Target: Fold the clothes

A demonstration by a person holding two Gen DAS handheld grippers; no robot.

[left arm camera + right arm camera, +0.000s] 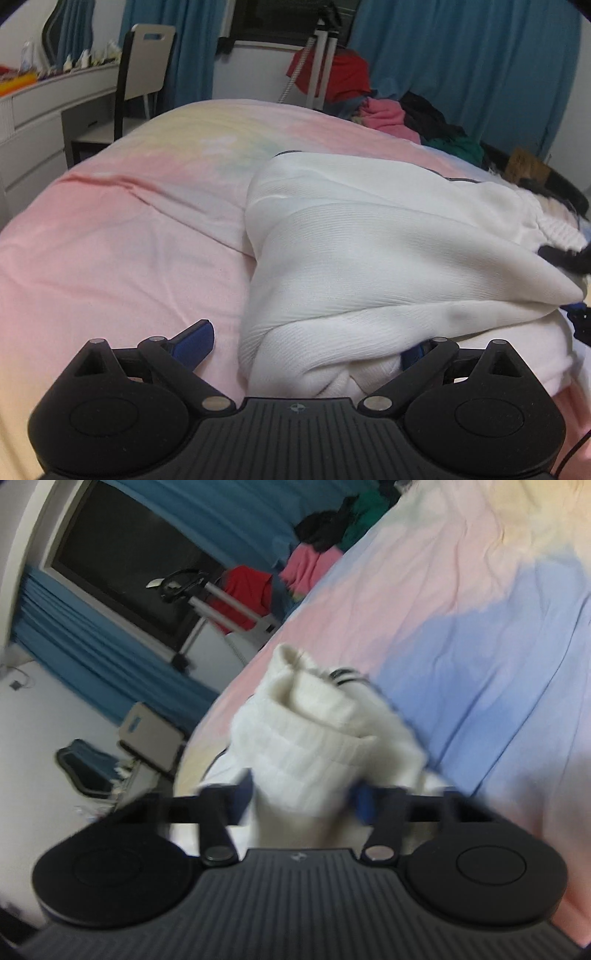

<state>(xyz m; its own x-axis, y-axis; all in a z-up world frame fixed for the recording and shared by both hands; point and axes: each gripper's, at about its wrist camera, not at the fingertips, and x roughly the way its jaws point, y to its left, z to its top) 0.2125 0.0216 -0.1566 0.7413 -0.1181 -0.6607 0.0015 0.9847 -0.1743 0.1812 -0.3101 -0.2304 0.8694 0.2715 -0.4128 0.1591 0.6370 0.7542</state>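
Observation:
A white knit garment (369,251) lies bunched on the pink pastel bedsheet (110,236), right of centre in the left wrist view. My left gripper (304,349) stands open and low over the sheet. Its left blue finger (195,345) is on bare sheet, and its right finger (413,354) is tucked under the garment's near fold. In the blurred right wrist view, the garment's ribbed cuff (306,753) stands up between the blue pads (364,801). My right gripper (303,797) is shut on that cuff.
A pile of pink, black, green and red clothes (399,114) sits at the bed's far edge. A chair (144,74) and a white desk (37,118) stand to the left, with a tripod (321,55), blue curtains (461,66) and a dark window behind.

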